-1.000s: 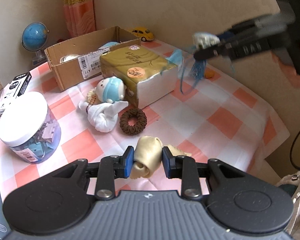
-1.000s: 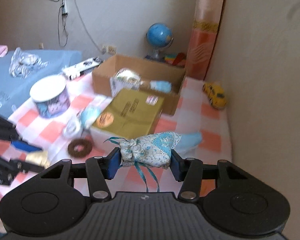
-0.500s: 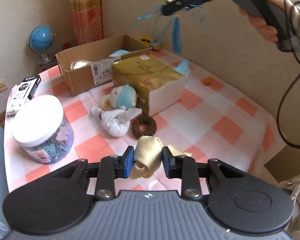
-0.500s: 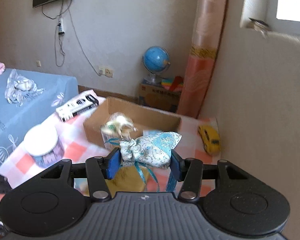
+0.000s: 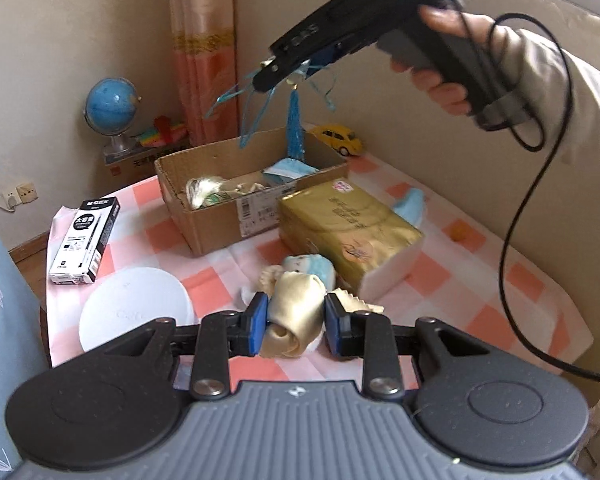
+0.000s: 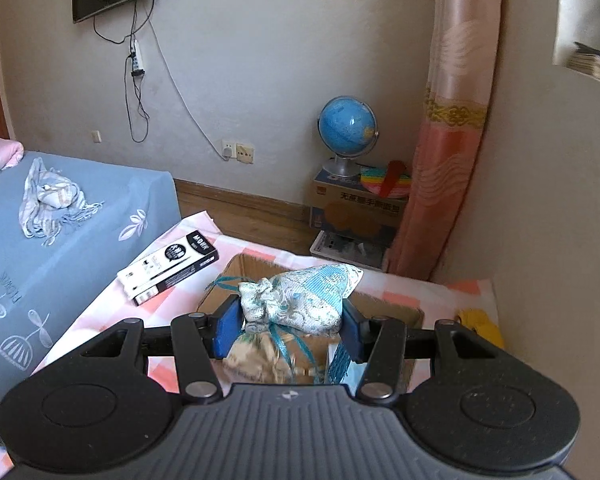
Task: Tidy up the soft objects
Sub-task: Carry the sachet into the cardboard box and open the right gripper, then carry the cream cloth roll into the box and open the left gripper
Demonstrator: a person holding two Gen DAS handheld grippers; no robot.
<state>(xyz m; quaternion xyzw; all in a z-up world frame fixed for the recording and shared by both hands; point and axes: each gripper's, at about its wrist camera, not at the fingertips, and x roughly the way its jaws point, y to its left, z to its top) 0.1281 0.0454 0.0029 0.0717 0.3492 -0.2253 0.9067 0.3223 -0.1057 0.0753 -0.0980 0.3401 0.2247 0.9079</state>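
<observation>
My left gripper (image 5: 294, 326) is shut on a rolled cream-gold cloth (image 5: 296, 312) and holds it above the checked table. My right gripper (image 6: 288, 326) is shut on a blue-and-white brocade pouch (image 6: 300, 300) with blue ribbons, held high over the open cardboard box (image 6: 392, 312). In the left wrist view the right gripper (image 5: 278, 70) hangs above the box (image 5: 220, 216), ribbons and a blue tassel (image 5: 296, 128) dangling. The box holds a blue cloth (image 5: 288, 172) and pale soft items. A small doll with a blue cap (image 5: 308, 266) lies on the table beyond the left gripper.
A gold tissue pack (image 5: 348, 232) lies right of the box. A white-lidded jar (image 5: 136, 312), a black-and-white carton (image 5: 84, 240), a yellow toy car (image 5: 338, 138) and a globe (image 5: 110, 108) stand around. The wall runs along the table's right side. A bed (image 6: 60, 220) lies left.
My right gripper has risen and moved with the pouch from beside the tissue pack to above the box. My left gripper has lifted the rolled cloth higher.
</observation>
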